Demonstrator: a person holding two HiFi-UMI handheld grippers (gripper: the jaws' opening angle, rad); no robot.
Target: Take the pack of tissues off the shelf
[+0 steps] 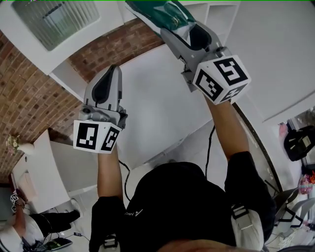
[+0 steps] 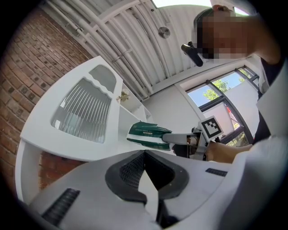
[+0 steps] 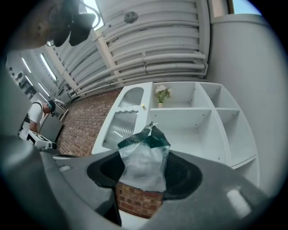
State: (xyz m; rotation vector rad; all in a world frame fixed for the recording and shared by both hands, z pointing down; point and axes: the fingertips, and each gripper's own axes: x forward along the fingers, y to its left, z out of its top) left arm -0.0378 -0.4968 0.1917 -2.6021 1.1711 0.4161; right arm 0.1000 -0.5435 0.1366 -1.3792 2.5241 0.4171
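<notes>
The pack of tissues point(image 1: 165, 12) is green and white. It is clamped between the jaws of my right gripper point(image 1: 184, 24), raised at the top of the head view, off the white shelf unit point(image 3: 202, 112). In the right gripper view the pack point(image 3: 144, 161) fills the gap between the dark pads point(image 3: 182, 175), in front of the empty white compartments. My left gripper point(image 1: 114, 71) is held up lower and to the left, its jaws shut with nothing in them. The left gripper view shows the pack point(image 2: 146, 134) in the right gripper point(image 2: 180, 139) in front of the shelf.
A white cabinet with a ribbed glass door point(image 3: 121, 128) stands beside the shelf against a brick wall point(image 1: 29, 93). A small vase of flowers point(image 3: 162, 94) sits in an upper compartment. Another person point(image 3: 33, 121) stands far off to the left.
</notes>
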